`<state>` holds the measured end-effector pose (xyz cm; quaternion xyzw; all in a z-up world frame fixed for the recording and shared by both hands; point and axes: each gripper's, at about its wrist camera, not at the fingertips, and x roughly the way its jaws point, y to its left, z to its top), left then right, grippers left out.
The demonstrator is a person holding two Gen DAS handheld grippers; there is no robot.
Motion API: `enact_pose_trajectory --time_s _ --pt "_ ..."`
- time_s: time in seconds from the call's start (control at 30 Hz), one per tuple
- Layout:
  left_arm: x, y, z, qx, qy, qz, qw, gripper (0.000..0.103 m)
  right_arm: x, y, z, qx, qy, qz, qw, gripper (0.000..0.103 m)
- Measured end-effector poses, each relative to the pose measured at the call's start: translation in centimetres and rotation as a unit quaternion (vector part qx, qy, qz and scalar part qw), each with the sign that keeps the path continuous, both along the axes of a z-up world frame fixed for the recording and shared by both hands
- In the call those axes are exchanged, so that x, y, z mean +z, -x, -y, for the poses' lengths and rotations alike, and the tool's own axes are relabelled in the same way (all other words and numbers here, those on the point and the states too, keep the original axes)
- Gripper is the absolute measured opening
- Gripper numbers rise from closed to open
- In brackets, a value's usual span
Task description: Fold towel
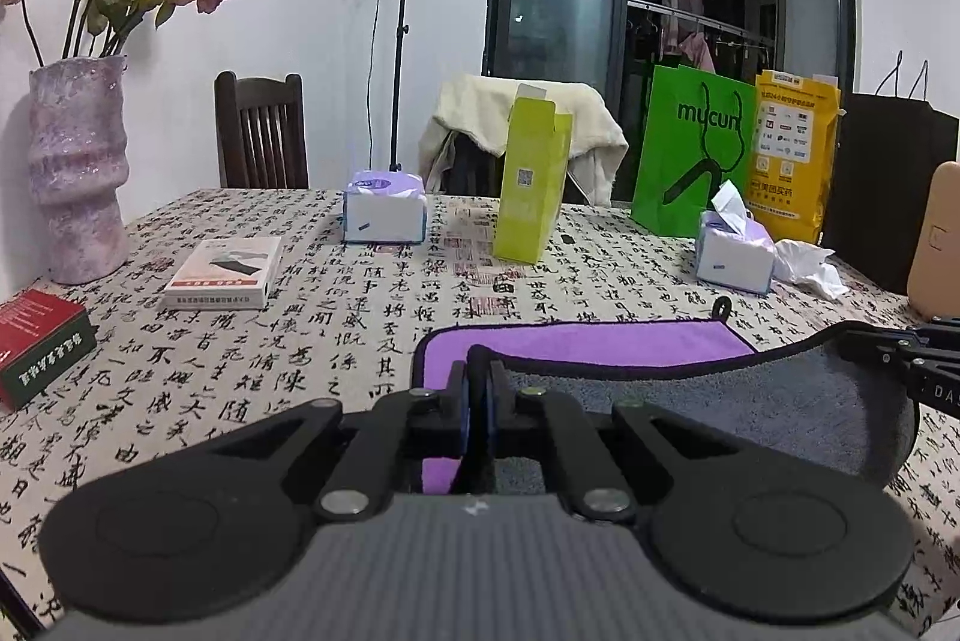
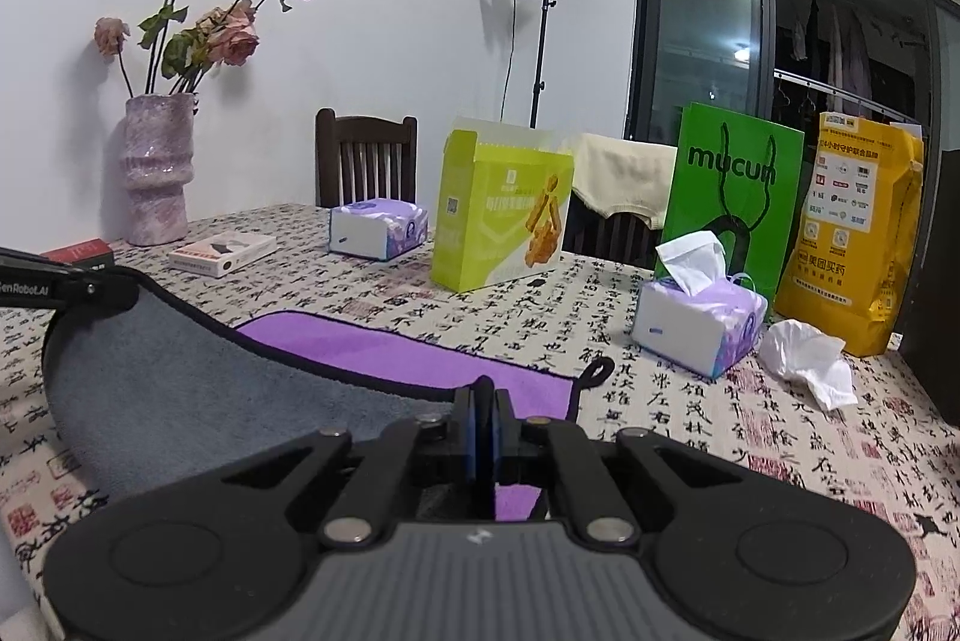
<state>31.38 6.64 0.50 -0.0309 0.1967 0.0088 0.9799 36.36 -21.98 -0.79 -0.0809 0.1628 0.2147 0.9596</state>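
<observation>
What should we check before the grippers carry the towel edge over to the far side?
1. Left hand-held gripper shut on the towel edge: ok.
2. Right hand-held gripper shut on the same edge: ok.
3. Lifted edge hangs between both grips, grey side up, sagging a little in the middle: ok.
4. Purple far half lies flat on the tablecloth: ok.
5. Crumpled tissue and nearer tissue pack lie apart from the towel's far edge: ok.
6. Near corners lining up with far corners, by the hanging loop: cannot tell.
</observation>
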Motion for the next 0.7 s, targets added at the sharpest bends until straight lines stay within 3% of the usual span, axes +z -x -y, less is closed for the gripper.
enact_pose_trajectory --time_s 0.7 --pt "1.2 -4.8 0.0 0.004 -0.001 0.008 1.0 0.006 0.8 -5.4 -0.4 0.005 -0.002 -0.018 1.0 0.005"
